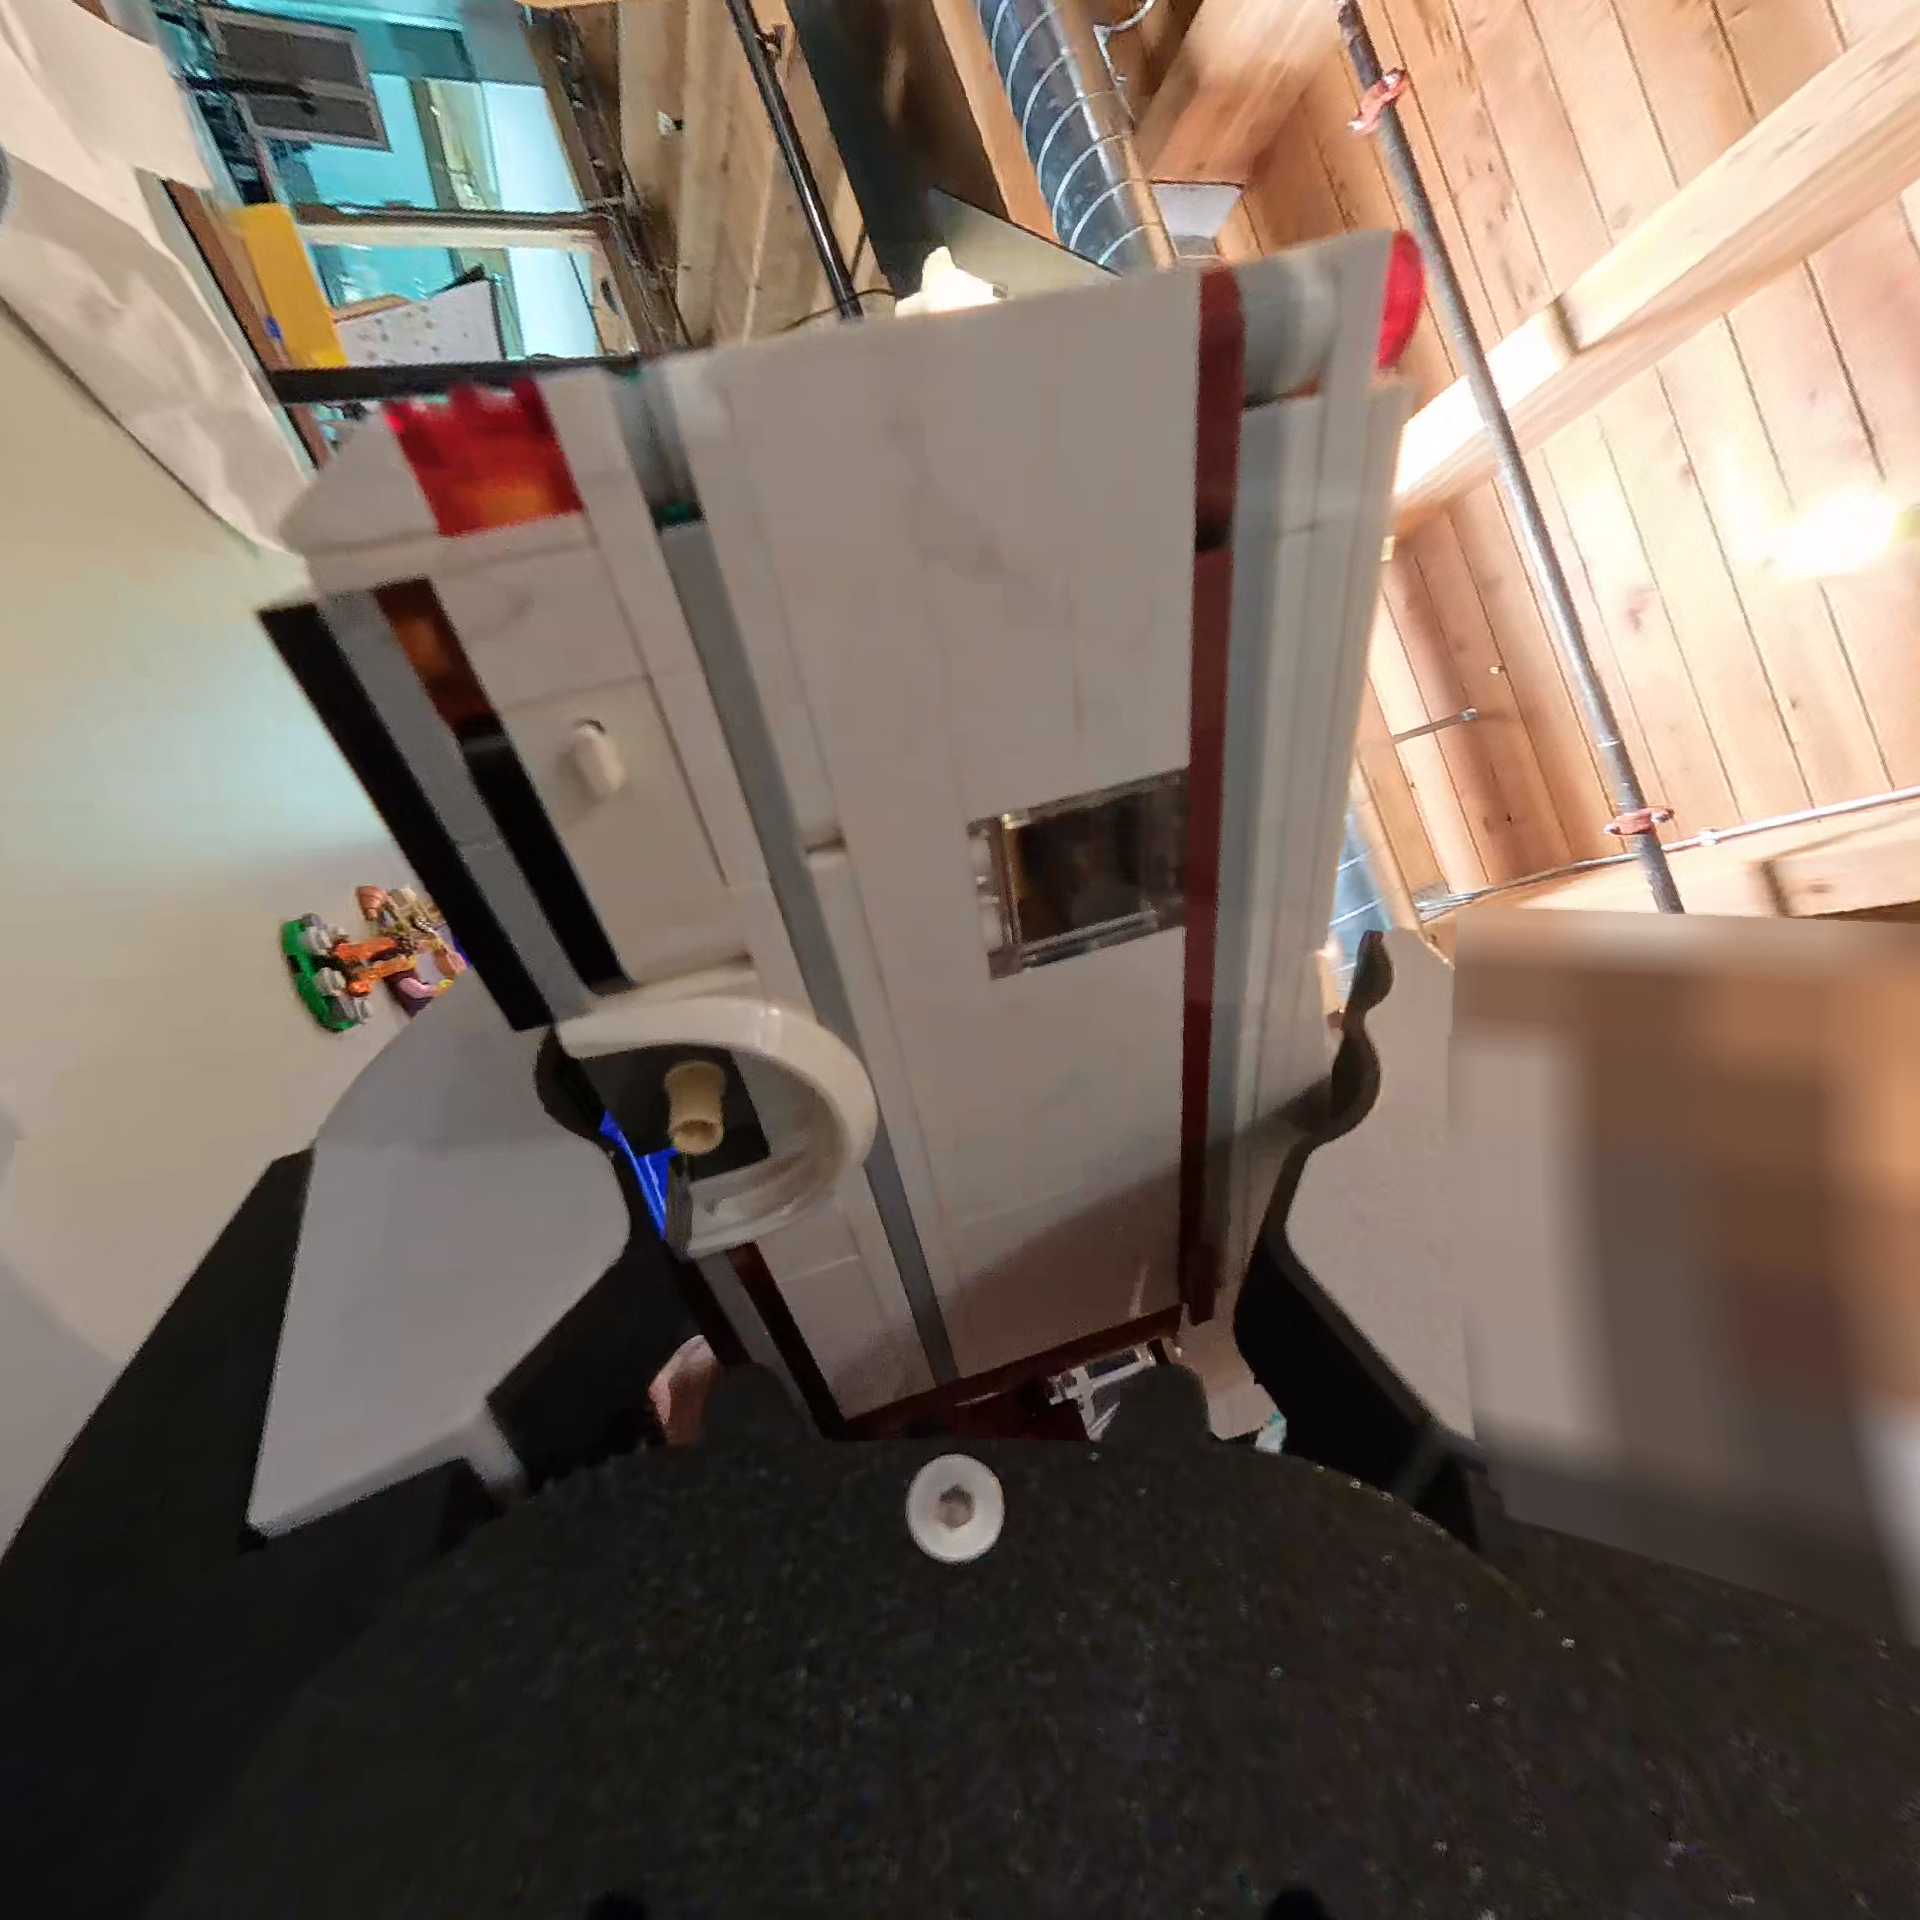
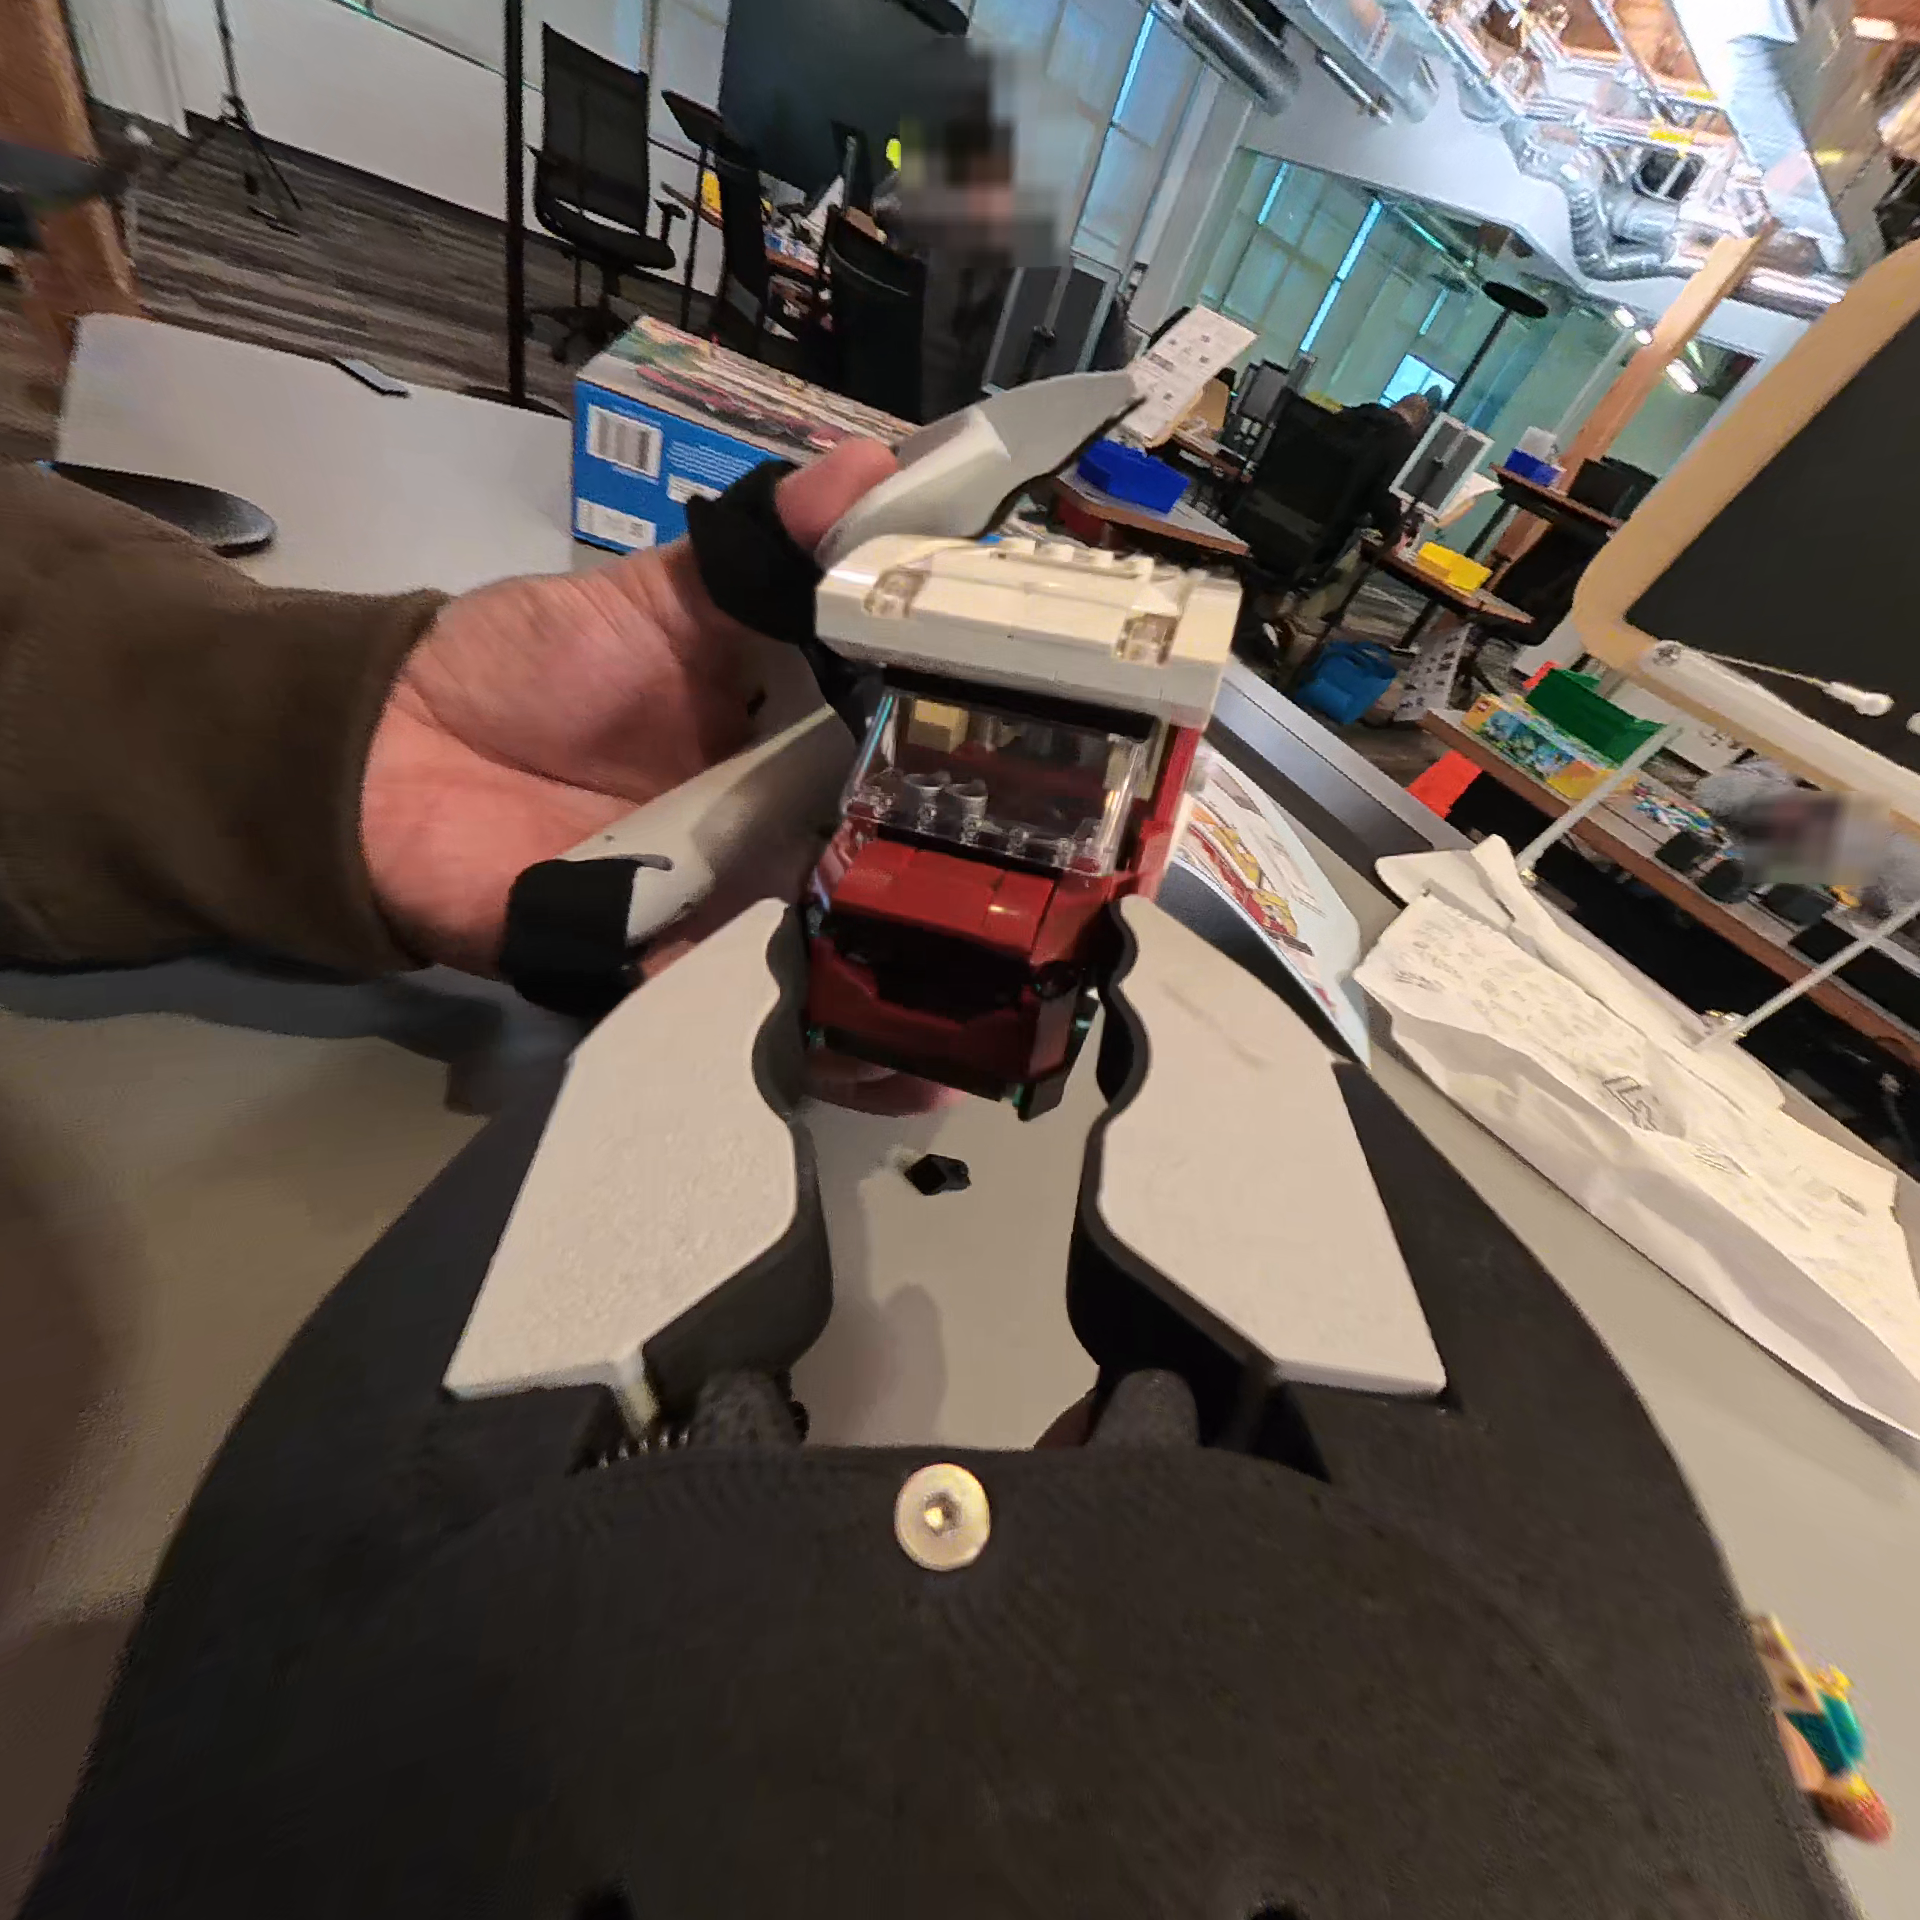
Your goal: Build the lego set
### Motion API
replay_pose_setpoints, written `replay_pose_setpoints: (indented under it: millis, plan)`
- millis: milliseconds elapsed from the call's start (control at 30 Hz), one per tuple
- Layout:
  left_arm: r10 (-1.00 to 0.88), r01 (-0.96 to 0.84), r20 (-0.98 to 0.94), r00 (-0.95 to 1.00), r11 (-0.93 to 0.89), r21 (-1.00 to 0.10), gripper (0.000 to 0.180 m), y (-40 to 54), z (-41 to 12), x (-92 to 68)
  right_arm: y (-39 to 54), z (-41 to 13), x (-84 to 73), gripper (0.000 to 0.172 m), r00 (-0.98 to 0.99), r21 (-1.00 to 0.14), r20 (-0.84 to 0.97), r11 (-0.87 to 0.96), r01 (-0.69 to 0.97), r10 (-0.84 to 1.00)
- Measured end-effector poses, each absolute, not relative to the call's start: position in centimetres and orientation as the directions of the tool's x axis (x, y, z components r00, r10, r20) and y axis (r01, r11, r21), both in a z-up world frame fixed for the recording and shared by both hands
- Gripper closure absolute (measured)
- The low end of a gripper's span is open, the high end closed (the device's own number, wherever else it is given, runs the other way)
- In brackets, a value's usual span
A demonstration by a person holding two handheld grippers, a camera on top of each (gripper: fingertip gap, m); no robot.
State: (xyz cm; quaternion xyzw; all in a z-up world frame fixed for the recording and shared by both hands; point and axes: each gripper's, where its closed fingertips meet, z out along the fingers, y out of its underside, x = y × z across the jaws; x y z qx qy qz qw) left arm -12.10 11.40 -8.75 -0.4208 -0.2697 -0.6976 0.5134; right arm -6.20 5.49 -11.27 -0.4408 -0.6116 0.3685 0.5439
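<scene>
Brick-built camper van (image 2: 1023,790), white roof over a dark red nose, is held off the grey surface (image 2: 312,1101) with its long axis along both tools. Left tool (image 1: 966,1039) spans it wide, fingers on roof and underside, from the rear. Right tool (image 2: 948,997) sits narrower, pads against the red front's flanks.

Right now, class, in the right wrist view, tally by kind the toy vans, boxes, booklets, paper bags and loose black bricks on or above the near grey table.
Toy camper van: 1
Blue box: 1
Booklet: 1
White paper bag: 1
Loose black brick: 1
Total: 5
</scene>
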Motion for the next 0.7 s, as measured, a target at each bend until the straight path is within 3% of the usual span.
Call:
replay_pose_setpoints:
  millis: [133,333,600,700]
  plan:
    - [-0.518,0.936,0.849,-0.104,-0.338,-0.092,0.044,11.2,-8.3,-12.2,5.0,-11.7,-6.0,0.115,-0.068,-0.930,0.331,0.338,0.143,0.941]
    - [-0.488,0.929,0.859,-0.156,-0.369,-0.041,0.046,11.5,-8.2,-13.0,5.4,-12.1,-5.7,0.116,-0.095,-0.933,0.305,0.317,0.168,0.948]
    - [-0.472,0.916,0.870,-0.144,-0.396,-0.064,0.050,12.3,-8.0,-13.6,6.5,-14.6,-3.9,0.119,-0.221,-0.904,0.271,0.327,0.276,0.937]
    - [-0.461,0.914,0.879,-0.124,-0.398,-0.079,0.072,12.6,-8.3,-14.6,7.0,-15.9,-1.9,0.124,-0.304,-0.884,0.225,0.325,0.336,0.926]
